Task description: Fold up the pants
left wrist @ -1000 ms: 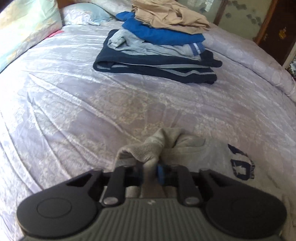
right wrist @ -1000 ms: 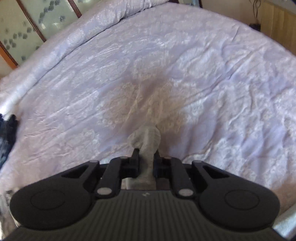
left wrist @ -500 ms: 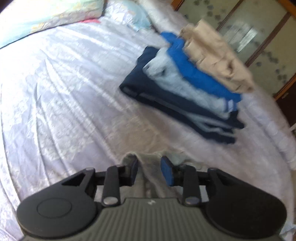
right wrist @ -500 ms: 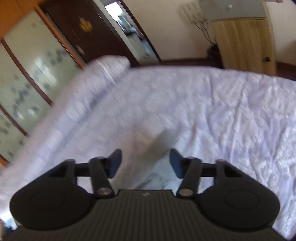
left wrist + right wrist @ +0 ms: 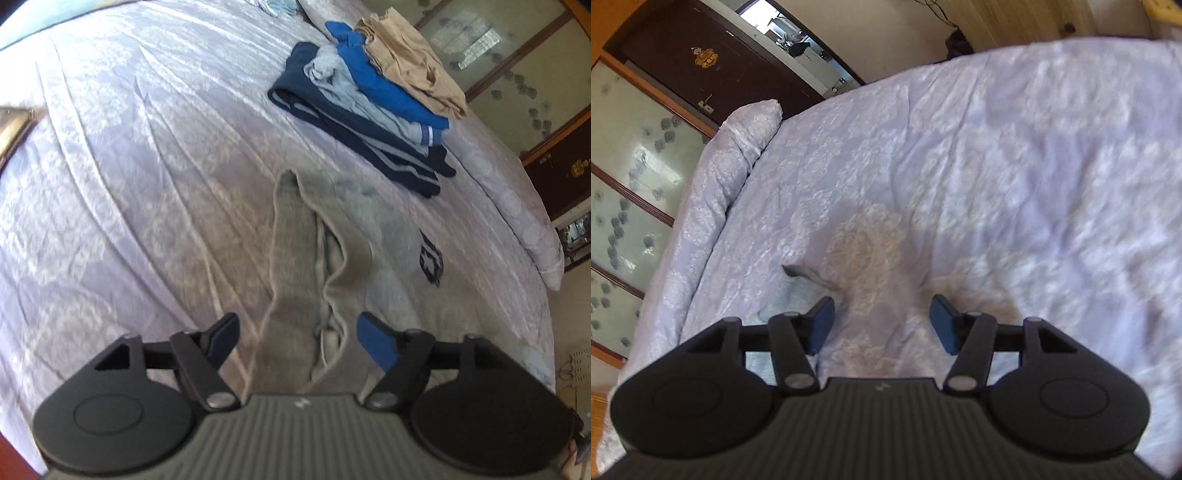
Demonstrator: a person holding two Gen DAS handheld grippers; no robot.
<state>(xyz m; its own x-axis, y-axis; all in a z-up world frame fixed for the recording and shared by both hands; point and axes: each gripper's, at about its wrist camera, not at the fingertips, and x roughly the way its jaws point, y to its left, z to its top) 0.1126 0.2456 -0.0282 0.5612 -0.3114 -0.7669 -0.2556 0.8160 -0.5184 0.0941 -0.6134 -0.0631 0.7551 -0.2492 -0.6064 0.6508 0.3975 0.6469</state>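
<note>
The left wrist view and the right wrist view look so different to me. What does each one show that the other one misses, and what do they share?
Only the left wrist view shows the stack of folded clothes and most of the grey pants, with a dark emblem, lying between the left gripper and its opening jaws, untouched.

Only the right wrist view shows the dark door fully and the right gripper, jaws opening over bare cover, nothing between them.

Both show the lilac bedspread, glass panels, and grey pants fabric; the right view catches only a corner.
</note>
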